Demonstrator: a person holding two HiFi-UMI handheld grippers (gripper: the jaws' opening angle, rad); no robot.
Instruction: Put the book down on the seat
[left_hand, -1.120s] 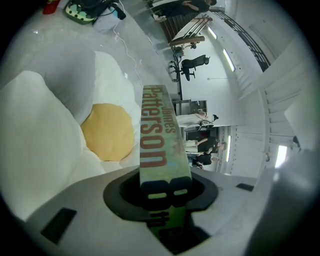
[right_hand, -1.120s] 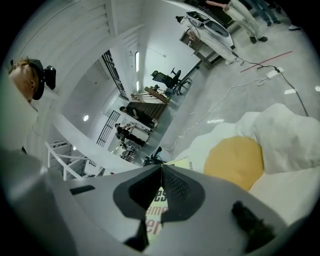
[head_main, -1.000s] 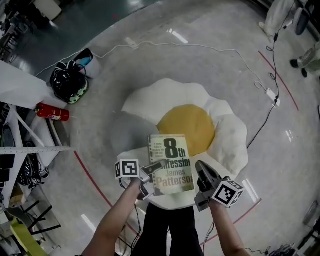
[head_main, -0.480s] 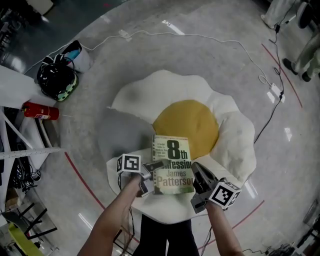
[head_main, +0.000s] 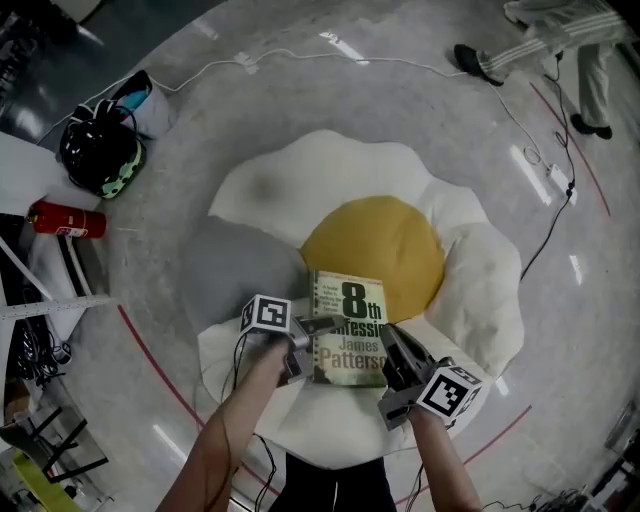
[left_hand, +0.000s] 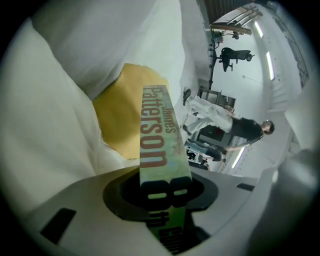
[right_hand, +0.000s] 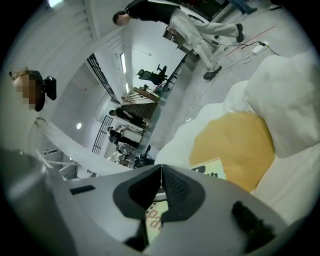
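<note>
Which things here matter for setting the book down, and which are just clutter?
Job: book, held by left gripper; right gripper at its edge; seat.
Clutter: extinguisher, floor cable, black bag, passer-by.

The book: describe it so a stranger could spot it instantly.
On the grey floor lies a fried-egg cushion, white around a yellow yolk. At the yolk's near edge, the left hand-held gripper and right hand-held gripper hold a book. Its pale green cover, big black 8th and reddish Patterson set it apart.
</note>
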